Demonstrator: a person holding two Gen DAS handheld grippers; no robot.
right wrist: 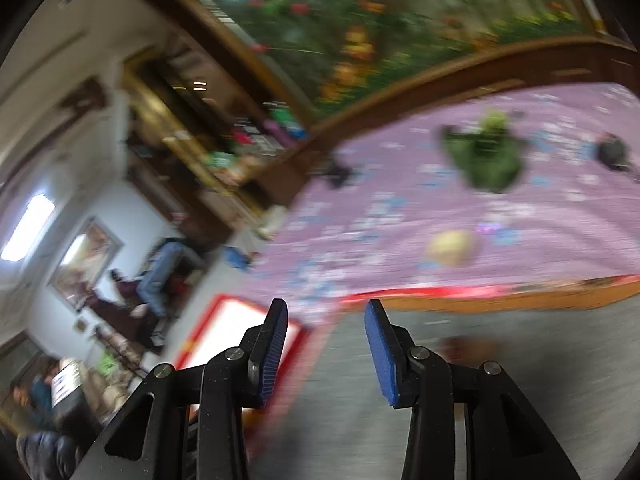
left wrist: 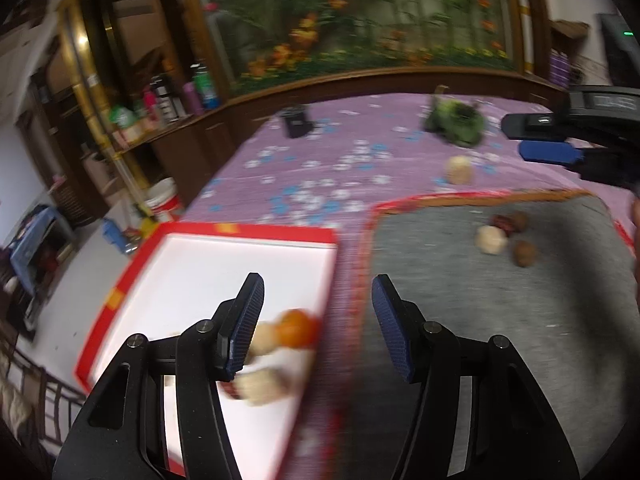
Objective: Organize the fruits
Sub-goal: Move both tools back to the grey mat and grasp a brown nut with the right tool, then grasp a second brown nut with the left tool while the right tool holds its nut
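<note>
- Left gripper (left wrist: 318, 322): jaws apart, nothing between the pads; it hangs over the seam between the tray and the mat.
- Tray (left wrist: 248, 234): white floor, red rim, on the left of the left wrist view. An orange (left wrist: 298, 328) and several pale fruits (left wrist: 260, 388) lie in its near right corner, partly behind the left finger (left wrist: 244, 328) — a small dark red piece shows among them.
- Mat (left wrist: 460, 320): grey, edged in red and orange, just right of the tray.
- Fruit cluster (left wrist: 506, 238): on the mat's far part — one pale piece, one dark red, two brown, touching or nearly so.
- Right gripper (right wrist: 326, 346): jaws apart and empty, above the mat's near left edge in its own view; the picture is heavily blurred. From the left wrist its fingers enter at the right edge, beyond the mat.
- Lone pale fruit (left wrist: 459, 170): on the purple flowered cloth (left wrist: 320, 168), just beyond the mat's far edge.
- Green object (left wrist: 456, 122): farther back on the cloth; too blurred to identify.
- Dark object (left wrist: 296, 120): near the cloth's far left edge.
- Background: a wooden-framed flower mural (left wrist: 360, 20) and, to its left, shelves with bottles (left wrist: 176, 100).
</note>
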